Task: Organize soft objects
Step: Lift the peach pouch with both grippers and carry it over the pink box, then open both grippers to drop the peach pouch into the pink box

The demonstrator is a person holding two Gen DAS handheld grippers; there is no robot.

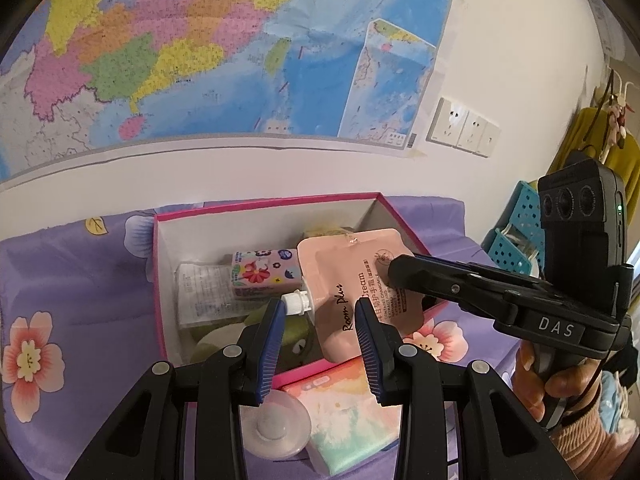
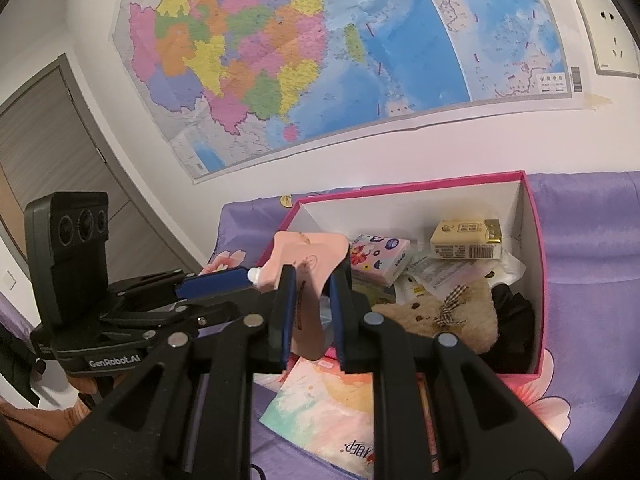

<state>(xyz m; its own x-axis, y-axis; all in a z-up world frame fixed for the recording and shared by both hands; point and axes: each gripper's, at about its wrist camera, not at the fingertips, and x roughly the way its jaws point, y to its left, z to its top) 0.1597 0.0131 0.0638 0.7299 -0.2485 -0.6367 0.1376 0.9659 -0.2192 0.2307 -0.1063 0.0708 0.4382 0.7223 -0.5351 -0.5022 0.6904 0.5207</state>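
Nearest the left wrist camera, the left hand-held gripper (image 1: 320,312) has its blue-padded jaws narrow, with nothing visibly pinched between them; its pads sit either side of the lower end of a pink hand cream pouch (image 1: 352,280), and whether they touch it cannot be told. Just under them, on the purple floral bedspread (image 1: 72,280), lie a pastel tissue pack (image 1: 340,420) and a clear suction cup (image 1: 276,424). From the other side, the right hand-held gripper (image 2: 312,312) is clamped on the pouch's middle, holding it tilted over the near edge of a pink cardboard box (image 1: 156,280); the pouch's white screw cap (image 1: 296,303) points toward the left gripper. A hand (image 1: 560,376) in a pink sleeve grips the right tool's handle. Farther in, the box already holds a floral tissue packet (image 2: 378,258), a yellow tissue pack (image 2: 466,242), a clear plastic-wrapped packet (image 1: 202,296), a fuzzy beige plush with a checked bow (image 2: 448,312), a green plush (image 1: 296,340) and something black (image 2: 514,320). Beyond, a wall map (image 2: 320,60) hangs on the white wall. The step in hand appears to be placing the pouch into the box; next, it likely needs lowering into a free gap before the right jaws let go.
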